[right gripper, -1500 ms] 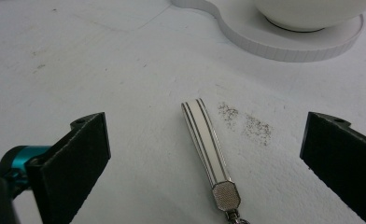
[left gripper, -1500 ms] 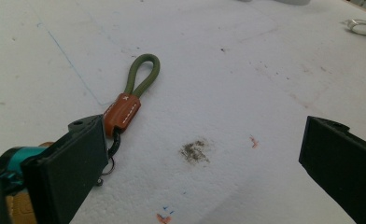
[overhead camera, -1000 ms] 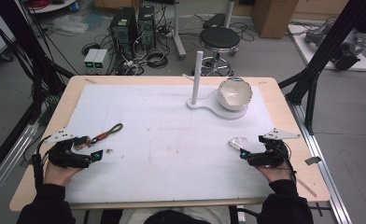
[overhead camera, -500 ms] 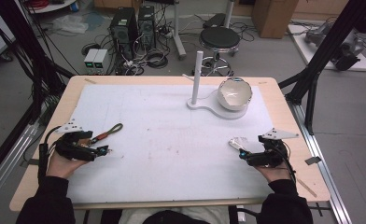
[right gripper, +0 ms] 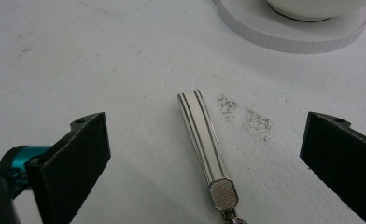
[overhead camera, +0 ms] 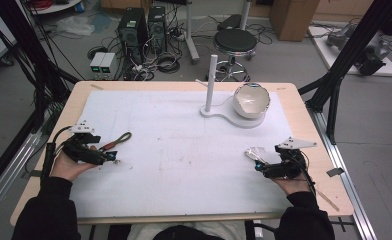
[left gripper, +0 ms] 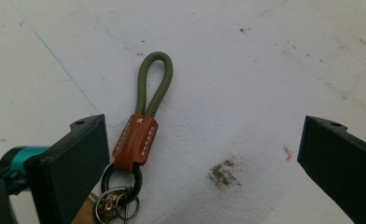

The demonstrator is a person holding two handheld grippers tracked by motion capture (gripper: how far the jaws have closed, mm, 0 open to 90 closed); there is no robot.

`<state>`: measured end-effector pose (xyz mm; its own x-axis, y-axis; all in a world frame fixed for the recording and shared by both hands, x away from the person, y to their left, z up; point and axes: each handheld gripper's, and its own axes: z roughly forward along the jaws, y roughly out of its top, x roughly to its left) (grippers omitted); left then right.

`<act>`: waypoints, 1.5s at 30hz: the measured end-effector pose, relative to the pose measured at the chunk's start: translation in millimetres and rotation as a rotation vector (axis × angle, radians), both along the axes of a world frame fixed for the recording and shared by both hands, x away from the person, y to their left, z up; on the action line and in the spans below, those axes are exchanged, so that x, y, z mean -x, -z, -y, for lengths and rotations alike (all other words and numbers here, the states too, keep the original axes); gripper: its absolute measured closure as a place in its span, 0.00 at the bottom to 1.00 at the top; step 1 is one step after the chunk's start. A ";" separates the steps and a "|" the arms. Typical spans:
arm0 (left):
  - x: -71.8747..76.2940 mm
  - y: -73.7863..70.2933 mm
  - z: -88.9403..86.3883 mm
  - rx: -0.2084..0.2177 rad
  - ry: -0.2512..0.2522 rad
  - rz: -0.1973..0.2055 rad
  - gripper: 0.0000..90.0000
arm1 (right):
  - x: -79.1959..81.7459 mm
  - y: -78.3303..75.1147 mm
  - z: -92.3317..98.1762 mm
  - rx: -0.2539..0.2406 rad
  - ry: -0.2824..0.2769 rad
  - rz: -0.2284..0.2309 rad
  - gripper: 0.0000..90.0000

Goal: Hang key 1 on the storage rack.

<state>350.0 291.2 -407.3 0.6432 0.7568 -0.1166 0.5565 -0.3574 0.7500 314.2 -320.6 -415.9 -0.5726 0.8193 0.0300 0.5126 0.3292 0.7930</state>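
Note:
An olive cord keychain (left gripper: 154, 84) with a brown leather band and metal rings lies flat on the white mat. In the high view the keychain (overhead camera: 120, 140) is at the left, just ahead of my left gripper (overhead camera: 113, 156). My left gripper (left gripper: 202, 135) is open; the band sits beside its left jaw, which partly hides the rings. A white striped strap (right gripper: 200, 130) with a metal end cap lies between the open jaws of my right gripper (right gripper: 207, 126). From above, the strap (overhead camera: 254, 152) is at the tips of the right gripper (overhead camera: 258, 165).
A white stand (overhead camera: 219, 113) with an upright post (overhead camera: 211, 80) holds a white bowl (overhead camera: 251, 100) at the back right of the mat. The wooden table edge (overhead camera: 324, 165) runs close to my right hand. Dark smudges (right gripper: 246, 116) mark the mat.
My left gripper has shifted a little forward, closer to the olive keychain. The right gripper and the strap have stayed where they were.

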 end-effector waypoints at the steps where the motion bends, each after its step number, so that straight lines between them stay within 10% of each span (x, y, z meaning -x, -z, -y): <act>1: -4.0 0.3 0.9 -0.013 0.005 -0.017 0.03 | -0.1 0.3 -0.6 0.007 -0.001 0.000 0.01; 19: -33.8 4.9 -0.7 -0.071 0.030 -0.107 0.03 | -0.3 0.9 -2.5 0.018 -0.008 -0.001 0.01; 32: -40.2 15.5 -0.4 -0.119 0.007 -0.159 0.21 | 0.8 -0.7 0.1 0.010 0.004 0.008 0.01; 45: -41.5 17.8 -4.6 -0.192 -0.051 -0.179 0.71 | 1.8 -2.0 1.7 0.004 0.008 0.019 0.01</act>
